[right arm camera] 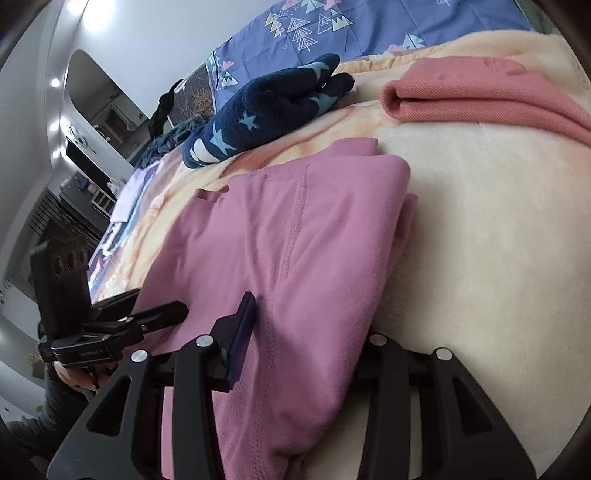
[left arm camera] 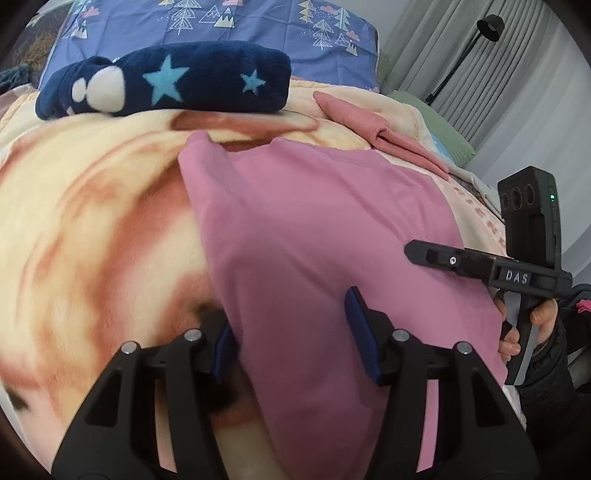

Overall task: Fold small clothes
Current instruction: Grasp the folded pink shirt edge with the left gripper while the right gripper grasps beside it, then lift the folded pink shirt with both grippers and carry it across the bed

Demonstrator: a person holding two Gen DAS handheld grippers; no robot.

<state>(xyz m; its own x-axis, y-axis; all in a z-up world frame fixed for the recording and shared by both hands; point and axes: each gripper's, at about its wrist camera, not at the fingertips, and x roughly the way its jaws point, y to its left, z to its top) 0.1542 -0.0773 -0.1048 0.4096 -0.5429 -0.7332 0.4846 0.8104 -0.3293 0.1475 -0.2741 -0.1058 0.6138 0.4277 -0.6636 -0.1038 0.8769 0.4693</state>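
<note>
A pink garment point(left arm camera: 325, 236) lies partly folded on a cream and orange blanket point(left arm camera: 92, 206). My left gripper point(left arm camera: 291, 332) is open with its jaws astride the garment's left edge, one finger under the cloth. My right gripper point(right arm camera: 306, 332) is open astride the garment's point(right arm camera: 295, 240) right edge; its right finger is hidden under the cloth. The right gripper also shows in the left wrist view point(left arm camera: 417, 251), and the left gripper shows in the right wrist view point(right arm camera: 173, 310).
A folded navy star-print fleece point(left arm camera: 166, 81) and a folded salmon garment point(left arm camera: 380, 129) lie farther up the blanket. A blue tree-print pillow point(left arm camera: 258, 26) is behind them. A floor lamp point(left arm camera: 487, 26) and curtains stand at the right.
</note>
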